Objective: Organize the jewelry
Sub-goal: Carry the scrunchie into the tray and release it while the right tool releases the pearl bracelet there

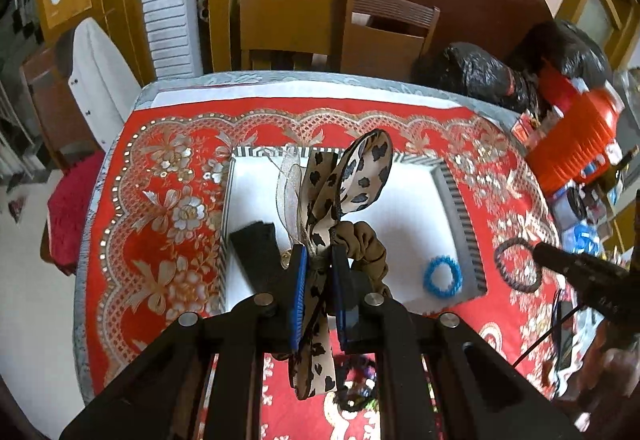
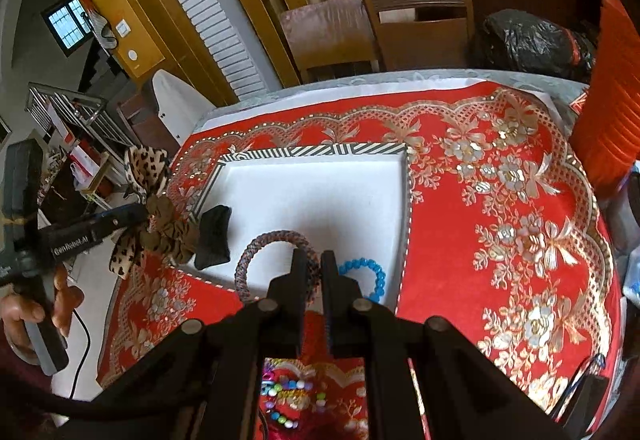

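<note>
**Both hair ties carried to tray**

Left gripper (image 1: 320,268) clamped on leopard scrunchie (image 1: 348,192), above tray (image 1: 456,196). Right gripper (image 2: 314,272) pinching braided hair tie (image 2: 264,244) at tray's near edge. Best lowered fully inside tray, clear of blue ring (image 2: 370,274), before letting go.

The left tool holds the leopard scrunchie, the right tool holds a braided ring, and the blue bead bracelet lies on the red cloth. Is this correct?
Not quite. In both wrist views the blue bead bracelet lies inside the white tray, not on the red cloth. The rest is right.
</note>
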A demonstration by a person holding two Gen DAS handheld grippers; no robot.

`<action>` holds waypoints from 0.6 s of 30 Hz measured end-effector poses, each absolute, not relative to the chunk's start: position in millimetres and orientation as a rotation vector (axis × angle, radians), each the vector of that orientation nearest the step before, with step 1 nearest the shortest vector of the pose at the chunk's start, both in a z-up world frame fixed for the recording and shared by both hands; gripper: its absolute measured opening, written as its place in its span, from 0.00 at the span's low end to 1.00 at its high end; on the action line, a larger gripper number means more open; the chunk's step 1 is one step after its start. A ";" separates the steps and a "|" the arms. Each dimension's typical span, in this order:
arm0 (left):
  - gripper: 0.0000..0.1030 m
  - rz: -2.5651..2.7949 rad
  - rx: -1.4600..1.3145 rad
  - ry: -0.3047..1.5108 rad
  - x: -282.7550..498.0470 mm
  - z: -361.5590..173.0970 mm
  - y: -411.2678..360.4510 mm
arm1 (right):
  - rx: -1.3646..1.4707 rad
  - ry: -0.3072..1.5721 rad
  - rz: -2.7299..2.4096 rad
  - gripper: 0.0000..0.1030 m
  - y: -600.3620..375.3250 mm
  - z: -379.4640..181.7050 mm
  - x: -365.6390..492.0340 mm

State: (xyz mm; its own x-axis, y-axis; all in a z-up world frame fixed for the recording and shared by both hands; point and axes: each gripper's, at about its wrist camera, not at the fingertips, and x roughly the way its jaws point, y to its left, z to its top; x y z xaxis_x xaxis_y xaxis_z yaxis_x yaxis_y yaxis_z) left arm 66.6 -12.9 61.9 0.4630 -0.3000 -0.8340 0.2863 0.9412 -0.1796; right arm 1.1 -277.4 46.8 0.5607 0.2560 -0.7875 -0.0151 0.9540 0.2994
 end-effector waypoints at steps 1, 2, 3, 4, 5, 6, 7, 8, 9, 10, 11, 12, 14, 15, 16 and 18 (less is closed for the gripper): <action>0.00 -0.352 -0.021 1.033 73.1 60.6 -12.6 | 0.269 0.970 0.161 0.07 -277.6 44.6 5.7; 0.00 -0.345 -0.027 1.036 78.9 58.9 -11.9 | 0.268 0.977 0.161 0.07 -278.2 41.5 11.9; 0.00 -0.337 -0.034 1.042 86.9 56.0 -11.5 | 0.264 0.984 0.160 0.07 -278.9 38.3 18.0; 0.00 -0.332 -0.036 1.047 91.6 53.5 -11.3 | 0.258 0.989 0.157 0.07 -279.2 35.6 22.6; 0.00 -0.322 -0.036 1.053 96.7 50.6 -11.1 | 0.253 0.994 0.154 0.07 -279.7 32.7 27.5; 0.00 -0.311 -0.037 1.064 104.0 45.5 -11.6 | 0.252 1.001 0.151 0.07 -280.9 29.0 33.5; 0.00 -0.307 -0.039 1.071 108.2 42.3 -12.2 | 0.254 1.007 0.146 0.07 -282.9 24.5 41.1; 0.00 -0.302 -0.041 1.081 113.6 38.0 -13.0 | 0.255 1.011 0.141 0.07 -284.2 21.6 46.4; 0.00 -0.295 -0.042 1.090 119.8 33.3 -14.1 | 0.255 1.018 0.135 0.07 -286.1 16.9 54.2; 0.00 -0.291 -0.044 1.096 125.3 29.1 -15.2 | 0.256 1.022 0.130 0.07 -287.3 13.4 60.2; 0.00 -0.287 -0.046 1.102 130.9 25.1 -16.4 | 0.258 1.026 0.123 0.07 -289.4 9.0 67.7; 0.00 -0.281 -0.044 1.110 137.0 20.5 -18.1 | 0.259 1.031 0.117 0.07 -291.5 4.8 74.8; 0.00 -0.272 -0.042 1.123 147.2 12.3 -20.9 | 0.263 1.045 0.101 0.07 -296.1 -6.1 90.3; 0.00 -0.269 -0.042 1.131 152.6 7.4 -22.6 | 0.265 1.053 0.093 0.07 -298.5 -12.2 98.0; 0.00 -0.264 -0.042 1.140 158.2 1.9 -24.0 | 0.268 1.063 0.085 0.07 -301.1 -19.6 107.0; 0.00 -0.253 -0.041 1.156 167.4 -8.0 -24.8 | 0.271 1.075 0.075 0.07 -304.1 -29.9 119.5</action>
